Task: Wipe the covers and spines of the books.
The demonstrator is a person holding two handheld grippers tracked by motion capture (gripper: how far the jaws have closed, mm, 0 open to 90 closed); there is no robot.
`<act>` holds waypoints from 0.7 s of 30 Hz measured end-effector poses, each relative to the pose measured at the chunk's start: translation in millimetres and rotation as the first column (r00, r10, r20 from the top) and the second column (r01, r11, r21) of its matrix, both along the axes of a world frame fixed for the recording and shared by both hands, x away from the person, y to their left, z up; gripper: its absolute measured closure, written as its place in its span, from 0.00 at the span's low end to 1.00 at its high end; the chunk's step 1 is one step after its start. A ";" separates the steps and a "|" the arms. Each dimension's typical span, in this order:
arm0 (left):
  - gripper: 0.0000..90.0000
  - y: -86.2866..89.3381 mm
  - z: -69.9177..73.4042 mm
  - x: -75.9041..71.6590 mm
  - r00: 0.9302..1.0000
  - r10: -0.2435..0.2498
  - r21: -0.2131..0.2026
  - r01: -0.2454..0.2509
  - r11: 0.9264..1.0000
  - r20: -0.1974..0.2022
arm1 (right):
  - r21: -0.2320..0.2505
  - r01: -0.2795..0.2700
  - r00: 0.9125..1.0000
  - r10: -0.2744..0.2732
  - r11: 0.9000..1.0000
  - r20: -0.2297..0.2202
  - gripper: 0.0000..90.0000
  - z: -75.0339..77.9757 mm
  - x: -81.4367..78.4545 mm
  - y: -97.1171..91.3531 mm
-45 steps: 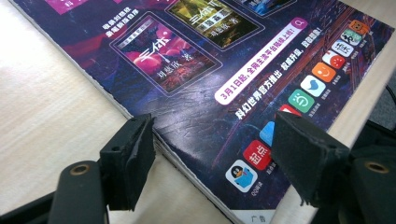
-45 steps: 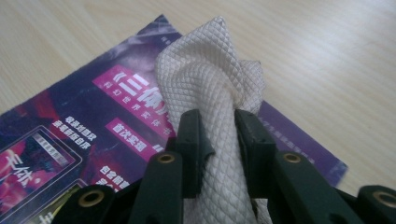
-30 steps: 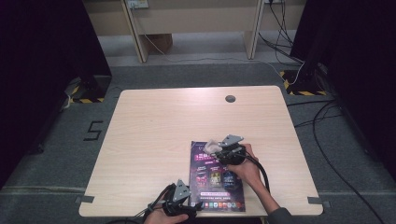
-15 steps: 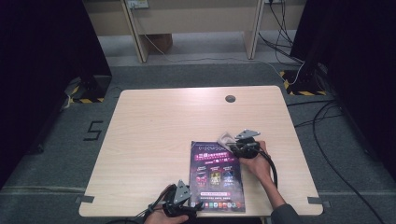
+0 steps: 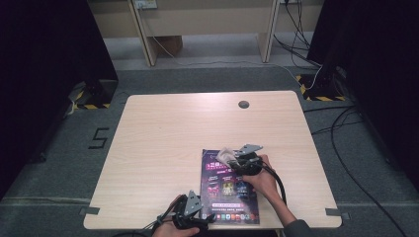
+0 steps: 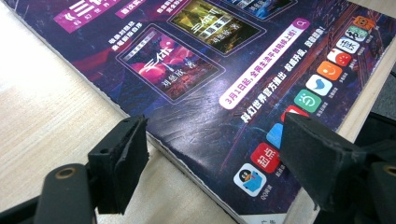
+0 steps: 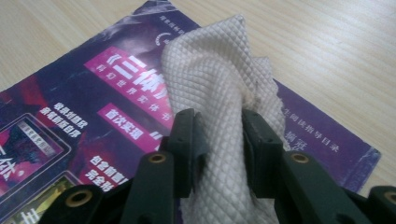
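A dark purple magazine [image 5: 228,190] lies flat near the front edge of the wooden table [image 5: 173,138]. A crumpled white cloth [image 5: 225,155] rests on the magazine's far end. My right gripper [image 5: 233,161] is shut on that cloth [image 7: 210,79]. Its jaws have just been closing, and the fabric bunches between the right gripper's [image 7: 218,126] pads over the magazine's title [image 7: 70,116]. My left gripper [image 5: 201,218] sits at the magazine's near left corner. In the left gripper view the left gripper [image 6: 215,140] is open, one jaw over the bare table and one over the cover [image 6: 210,70], with the corner between them untouched.
A round cable hole [image 5: 243,104] sits in the table's far side. The table's front edge [image 5: 148,227] runs just behind the left hand. Cables [image 5: 346,128] trail over the grey floor at the right, and furniture legs [image 5: 143,34] stand beyond the table.
The right gripper carried the cloth a little to the right along the magazine's far end, then came back left and slightly nearer. The left gripper has stayed put.
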State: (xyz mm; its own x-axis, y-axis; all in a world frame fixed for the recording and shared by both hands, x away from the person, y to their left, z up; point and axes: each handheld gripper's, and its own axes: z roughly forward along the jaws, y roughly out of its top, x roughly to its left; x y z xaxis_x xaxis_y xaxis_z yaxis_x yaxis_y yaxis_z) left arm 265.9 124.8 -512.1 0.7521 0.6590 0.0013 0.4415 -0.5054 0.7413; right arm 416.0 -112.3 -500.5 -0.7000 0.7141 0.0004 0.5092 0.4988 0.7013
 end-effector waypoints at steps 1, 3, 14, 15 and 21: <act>0.25 0.1 -0.1 -0.1 1.000 0.000 -0.001 0.000 1.000 -0.001 | -0.004 0.023 1.000 -0.023 1.000 0.011 0.75 -0.5 4.9 -5.0; 0.25 0.1 0.1 0.1 1.000 -0.001 0.003 0.001 1.000 0.000 | 0.010 0.063 0.998 -0.064 0.998 0.013 0.74 -1.5 12.0 -13.0; 0.25 0.4 -0.5 0.2 1.000 0.001 -0.007 -0.001 1.000 -0.002 | 0.020 0.194 0.980 -0.195 0.981 0.043 0.72 -3.5 27.2 -41.3; 0.25 0.4 -0.5 0.3 1.000 -0.001 -0.006 0.001 1.000 -0.002 | 0.013 0.197 0.979 -0.197 0.980 0.047 0.72 -3.2 26.4 -40.5; 0.25 0.4 0.0 0.7 1.000 -0.004 -0.001 0.004 1.000 -0.004 | 0.033 0.166 0.986 -0.167 0.986 0.031 0.69 -4.1 17.6 -32.0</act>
State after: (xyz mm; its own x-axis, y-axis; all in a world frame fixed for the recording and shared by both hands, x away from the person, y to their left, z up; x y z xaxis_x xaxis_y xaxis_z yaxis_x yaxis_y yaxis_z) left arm 266.6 125.2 -512.2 0.7546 0.6562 -0.0029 0.4430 -0.5061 0.7400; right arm 433.6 -144.3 -504.5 -0.5717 0.8204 0.0018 0.5591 0.3880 0.7327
